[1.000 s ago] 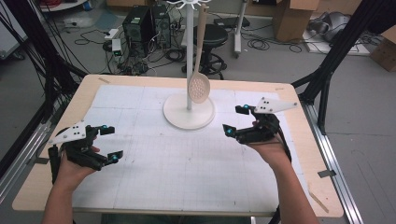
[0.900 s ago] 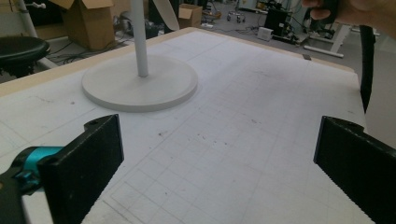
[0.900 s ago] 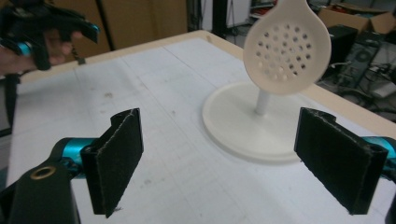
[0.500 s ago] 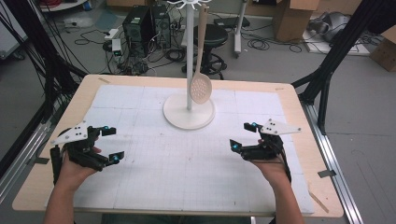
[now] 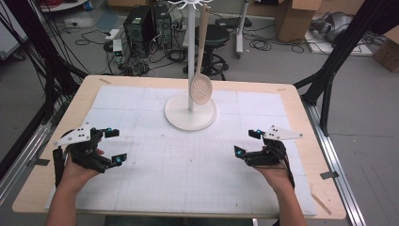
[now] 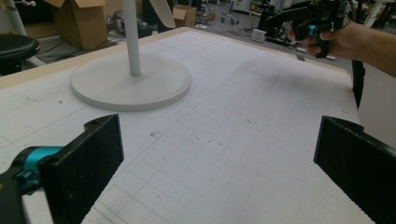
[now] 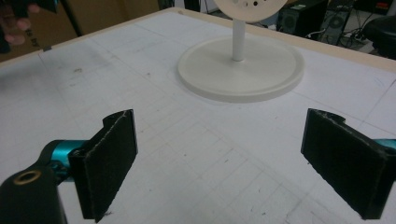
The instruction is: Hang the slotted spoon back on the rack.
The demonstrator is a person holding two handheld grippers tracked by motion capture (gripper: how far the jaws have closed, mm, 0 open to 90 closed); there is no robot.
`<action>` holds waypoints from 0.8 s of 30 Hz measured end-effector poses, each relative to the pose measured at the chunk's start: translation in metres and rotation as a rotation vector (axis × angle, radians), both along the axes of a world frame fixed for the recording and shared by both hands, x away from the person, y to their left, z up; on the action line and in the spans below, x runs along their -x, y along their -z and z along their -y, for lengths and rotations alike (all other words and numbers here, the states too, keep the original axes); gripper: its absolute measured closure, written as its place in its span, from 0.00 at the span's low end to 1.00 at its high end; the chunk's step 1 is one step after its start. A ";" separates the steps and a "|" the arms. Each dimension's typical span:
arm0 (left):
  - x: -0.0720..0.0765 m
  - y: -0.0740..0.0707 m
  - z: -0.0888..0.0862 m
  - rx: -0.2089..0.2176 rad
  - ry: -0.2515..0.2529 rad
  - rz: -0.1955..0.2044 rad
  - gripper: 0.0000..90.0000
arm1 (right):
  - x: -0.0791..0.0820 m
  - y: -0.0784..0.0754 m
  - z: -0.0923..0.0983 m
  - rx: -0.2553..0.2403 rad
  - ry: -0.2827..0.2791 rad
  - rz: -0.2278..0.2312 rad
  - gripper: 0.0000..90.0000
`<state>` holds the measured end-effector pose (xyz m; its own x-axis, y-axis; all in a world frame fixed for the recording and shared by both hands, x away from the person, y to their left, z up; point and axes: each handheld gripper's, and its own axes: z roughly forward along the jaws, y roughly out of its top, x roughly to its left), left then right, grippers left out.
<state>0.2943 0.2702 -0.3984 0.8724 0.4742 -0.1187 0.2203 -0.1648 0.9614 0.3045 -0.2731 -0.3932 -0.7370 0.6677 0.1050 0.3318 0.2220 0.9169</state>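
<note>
The slotted spoon [image 5: 201,87] hangs from the white stand [image 5: 190,112] at the back middle of the bench [image 5: 291,101], well apart from both grippers. The left gripper [image 5: 115,146] and right gripper [image 5: 247,142] sit low over the white gridded mat [image 5: 188,165], fingers spread wide with nothing between them; the right's have just been opening. No readable writing shows anywhere.

Grey floor [image 5: 282,61], cardboard boxes [image 5: 291,16] (rear), black stool [image 5: 216,35], cables [image 5: 89,42]

no writing, label, brand or number could be read anywhere on the table or around it.
</note>
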 end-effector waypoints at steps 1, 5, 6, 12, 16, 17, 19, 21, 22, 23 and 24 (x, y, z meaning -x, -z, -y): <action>0.000 0.001 0.001 -0.005 0.000 -0.003 0.02 | 0.000 0.000 0.001 -0.002 0.000 0.003 0.11; 0.000 -0.001 -0.002 -0.003 -0.003 0.001 0.02 | -0.001 0.001 0.003 0.004 0.005 -0.005 0.11; 0.000 -0.001 -0.003 0.002 -0.006 0.004 0.02 | -0.001 0.001 0.003 0.006 0.008 -0.008 0.11; -0.001 0.001 -0.002 0.000 0.001 0.001 0.02 | -0.001 0.002 0.005 0.010 0.015 -0.013 0.11; -0.002 0.002 0.001 -0.011 0.008 -0.002 0.02 | 0.000 0.001 0.004 0.010 0.013 -0.012 0.11; -0.002 0.002 0.002 -0.012 0.010 -0.003 0.02 | 0.000 0.002 0.004 0.011 0.012 -0.013 0.11; -0.002 0.002 0.001 -0.010 0.008 -0.004 0.02 | -0.001 0.002 0.004 0.015 0.013 -0.018 0.11; -0.002 0.002 0.000 -0.009 0.006 -0.004 0.02 | -0.001 0.002 0.004 0.011 0.009 -0.015 0.11; -0.002 0.002 0.000 -0.008 0.003 -0.005 0.02 | -0.001 0.002 0.005 0.008 0.009 -0.015 0.11; -0.002 0.003 0.000 -0.008 0.003 -0.006 0.02 | -0.001 0.002 0.005 0.005 0.007 -0.018 0.11; -0.002 0.003 0.000 -0.008 0.001 -0.006 0.02 | -0.002 0.002 0.005 0.003 0.007 -0.020 0.11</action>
<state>0.2967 0.2706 -0.4012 0.8721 0.4742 -0.1204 0.2261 -0.1725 0.9587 0.3060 -0.2783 -0.3953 -0.7302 0.6730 0.1177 0.3514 0.2223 0.9094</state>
